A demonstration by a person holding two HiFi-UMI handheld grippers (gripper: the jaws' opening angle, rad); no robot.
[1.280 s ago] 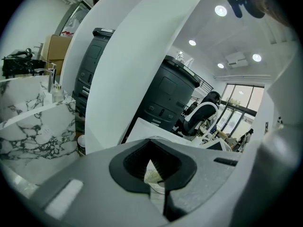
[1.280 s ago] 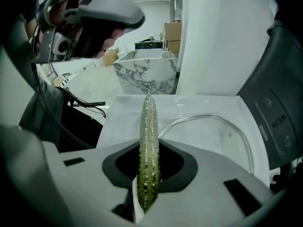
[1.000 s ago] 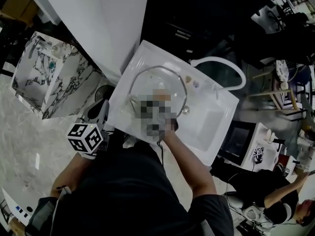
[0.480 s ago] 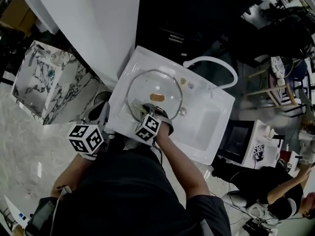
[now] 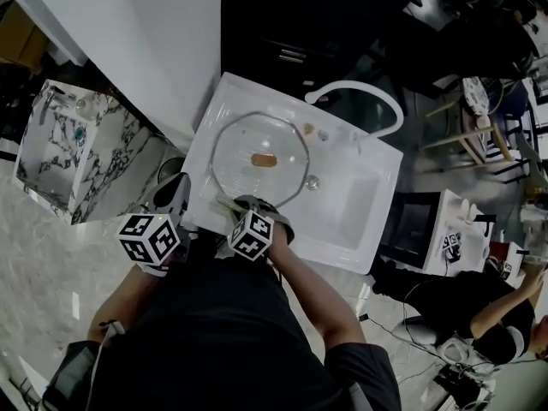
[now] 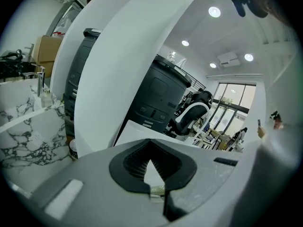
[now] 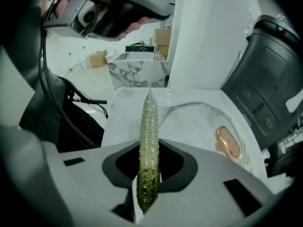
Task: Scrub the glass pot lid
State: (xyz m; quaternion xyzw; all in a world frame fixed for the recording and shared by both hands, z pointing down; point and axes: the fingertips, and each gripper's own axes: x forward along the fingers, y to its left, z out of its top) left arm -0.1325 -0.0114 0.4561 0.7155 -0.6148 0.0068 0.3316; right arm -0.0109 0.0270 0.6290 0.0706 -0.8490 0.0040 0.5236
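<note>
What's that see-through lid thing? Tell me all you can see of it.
The lid is roundish clear glass with a thin metal rim and a copper-coloured oval knob at its centre. It lies flat, knob up, in the left part of a white sink, which shows through the glass. The green scrubber in the right gripper is by its near rim; I can't tell if they touch.

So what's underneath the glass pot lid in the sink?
Through the glass pot lid only the white sink shows, nothing trapped beneath. Its near edge is hidden behind the right gripper holding the green scrubber, so that part is unknown.
</note>
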